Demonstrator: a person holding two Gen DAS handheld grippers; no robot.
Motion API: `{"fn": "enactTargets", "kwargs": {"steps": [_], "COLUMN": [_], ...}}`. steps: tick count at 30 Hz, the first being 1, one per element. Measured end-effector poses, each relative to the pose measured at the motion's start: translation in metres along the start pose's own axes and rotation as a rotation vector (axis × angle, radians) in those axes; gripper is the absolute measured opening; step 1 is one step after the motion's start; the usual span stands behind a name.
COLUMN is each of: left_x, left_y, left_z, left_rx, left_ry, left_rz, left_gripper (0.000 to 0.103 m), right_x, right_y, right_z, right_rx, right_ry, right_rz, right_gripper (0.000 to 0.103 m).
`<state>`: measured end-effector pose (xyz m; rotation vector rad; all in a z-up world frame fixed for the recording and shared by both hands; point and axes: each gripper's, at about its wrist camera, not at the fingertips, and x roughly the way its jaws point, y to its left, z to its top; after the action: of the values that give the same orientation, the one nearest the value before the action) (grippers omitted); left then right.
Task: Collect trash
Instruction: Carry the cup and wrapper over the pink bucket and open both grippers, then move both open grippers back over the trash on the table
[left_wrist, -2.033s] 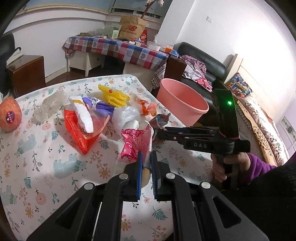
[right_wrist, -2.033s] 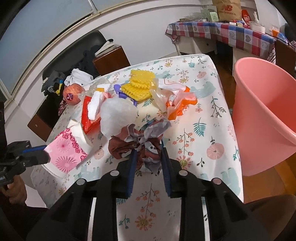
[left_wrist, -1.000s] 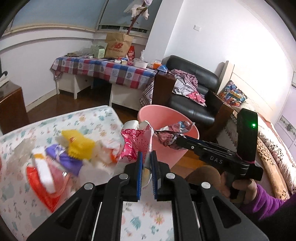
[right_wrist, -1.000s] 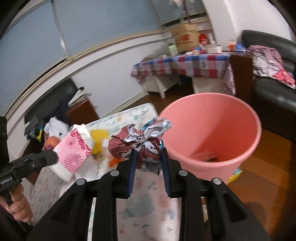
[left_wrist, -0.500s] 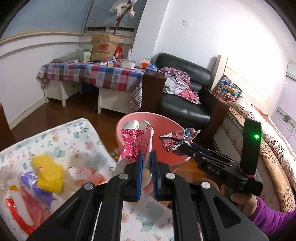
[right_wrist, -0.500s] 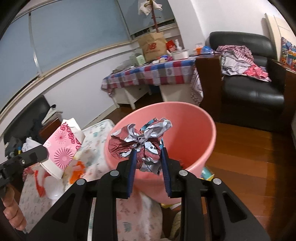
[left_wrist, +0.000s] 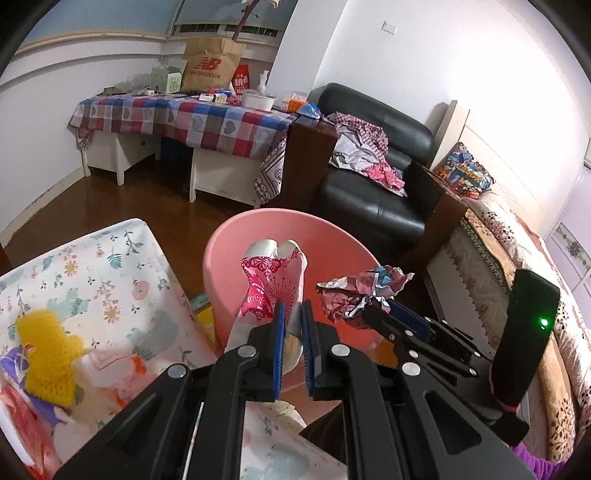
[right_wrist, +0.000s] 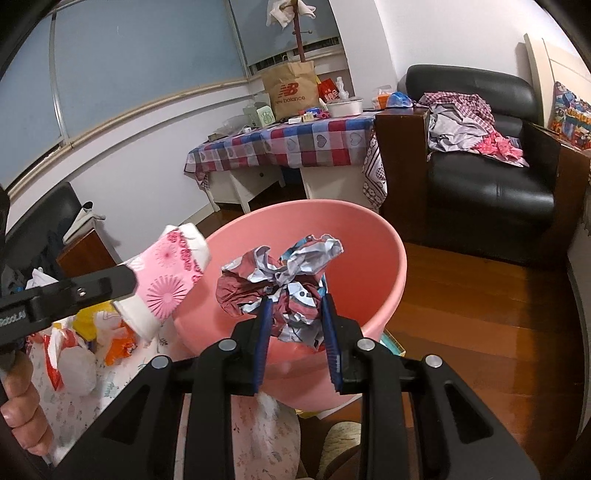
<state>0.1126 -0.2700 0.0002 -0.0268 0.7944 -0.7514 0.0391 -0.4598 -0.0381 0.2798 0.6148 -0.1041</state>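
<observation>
Both loads hang over the pink bin (right_wrist: 391, 266), undropped: left gripper (left_wrist: 291, 325) jaws clamped on the crushed cup (left_wrist: 273, 284), right gripper (right_wrist: 295, 325) jaws clamped on the crumpled wrapper (right_wrist: 280, 277), with more trash (left_wrist: 48, 350) left on the tabletop (left_wrist: 92, 266).

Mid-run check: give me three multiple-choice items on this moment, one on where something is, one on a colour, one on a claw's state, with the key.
1. Where is the crumpled wrapper?
A. on the flowered table
B. over the bin's mouth
C. on the sofa

2. What colour is the bin?
A. pink
B. blue
C. black

3. What state is the left claw in?
A. open and empty
B. shut on the pink paper cup
C. shut on a yellow net

Key: 1 B, the right claw holds it in front of the bin's opening. 2 A, its wall and rim are pink. 3 B, the pads pinch the pink paper cup.
</observation>
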Motion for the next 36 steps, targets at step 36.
{"fn": "enactTargets", "kwargs": {"steps": [36], "left_x": [-0.029], "left_y": [-0.014], "left_z": [0.013], "left_rx": [0.045], "left_ry": [-0.081], "left_rz": [0.041], "left_gripper": [0.049], "right_x": [0.005], "right_y": [0.021], "right_z": [0.006], "right_rx": [-0.038], "right_ry": [0.051], "right_rz": [0.0], "right_gripper": [0.046]}}
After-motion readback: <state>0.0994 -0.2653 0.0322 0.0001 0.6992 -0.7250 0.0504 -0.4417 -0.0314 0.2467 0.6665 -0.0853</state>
